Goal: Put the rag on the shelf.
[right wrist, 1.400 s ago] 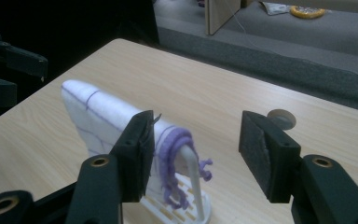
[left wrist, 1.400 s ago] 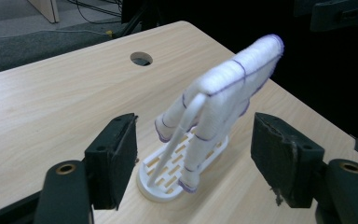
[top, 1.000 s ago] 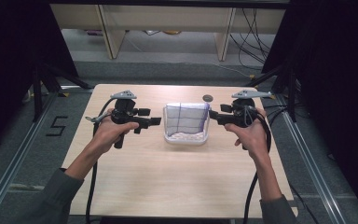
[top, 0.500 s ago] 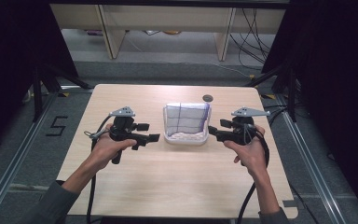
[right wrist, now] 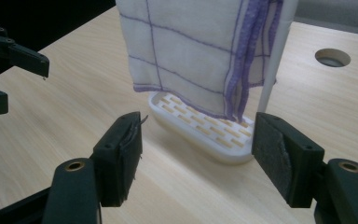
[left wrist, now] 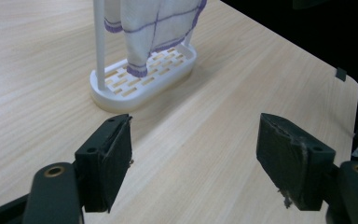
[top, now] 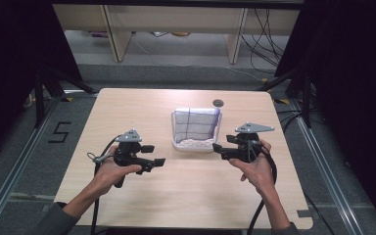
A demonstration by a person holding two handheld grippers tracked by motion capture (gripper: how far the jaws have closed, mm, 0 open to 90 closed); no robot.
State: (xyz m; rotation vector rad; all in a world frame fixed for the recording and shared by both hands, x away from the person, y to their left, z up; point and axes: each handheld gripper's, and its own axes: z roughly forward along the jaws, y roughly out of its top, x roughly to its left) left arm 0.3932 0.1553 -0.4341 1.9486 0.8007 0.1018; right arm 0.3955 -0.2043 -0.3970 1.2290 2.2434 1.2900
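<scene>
On the wooden table (top: 142, 205) stands a white rack (top: 192, 144) with a checked cloth (top: 195, 123) hanging over it, near the middle and a bit to the far side. A second ago both hands were higher up and right beside the rack. Now they have come down and back toward the person, and the cloth hangs free on the rack, so the hanging job looks done. The left gripper (top: 157, 155) sits to the left of the rack, well apart from it. The right gripper (top: 216, 148) is just beside the rack's right end. Both have just been opening their jaws, which stand wide with nothing between them. There is lots of bare table in front of the rack for moving about. The table edge is close on the right, past the right hand. A small round hole (top: 218, 103) lies behind the rack.
</scene>
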